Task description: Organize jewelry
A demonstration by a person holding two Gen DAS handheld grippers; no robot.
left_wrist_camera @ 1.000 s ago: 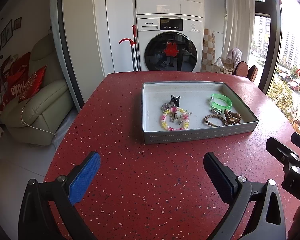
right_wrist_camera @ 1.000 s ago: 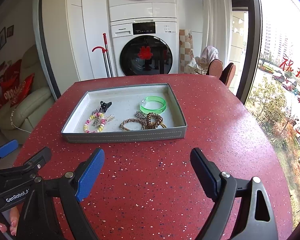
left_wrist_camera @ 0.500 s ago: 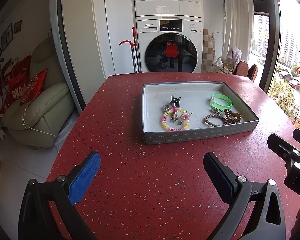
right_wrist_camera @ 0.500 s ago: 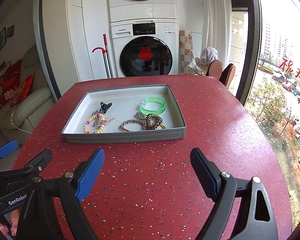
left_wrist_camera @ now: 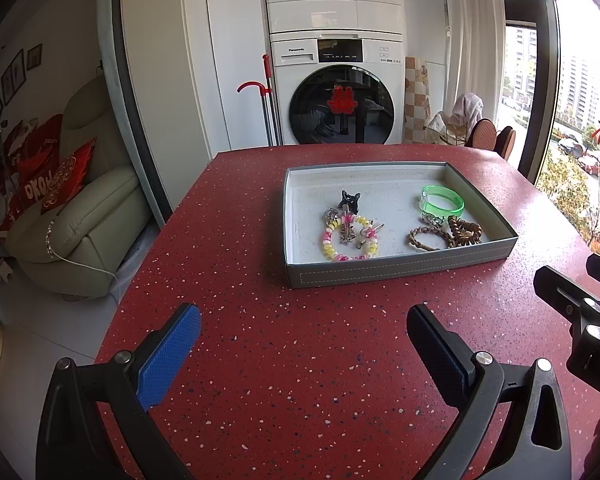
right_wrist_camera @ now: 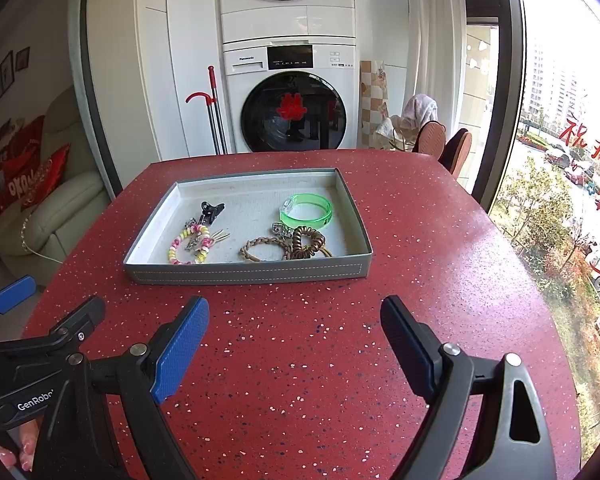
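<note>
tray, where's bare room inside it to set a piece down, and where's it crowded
Inside the tray, the back strip along the far wall is bare, as is the middle lane between the black clip and the green bangle. The front is crowded: beaded bracelet front-left, braided bracelet and brown coil tie front-right. The red table before the tray is bare.

Glossy speckled red table (left_wrist_camera: 300, 360), translucent plastic bangle (left_wrist_camera: 443, 204)

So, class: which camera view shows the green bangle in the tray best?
The right wrist view: the green bangle sits nearer the picture's middle there, and its whole ring shows, open side up. The left wrist view shows the same bangle off to the right, flatter, inside the grey tray.
</note>
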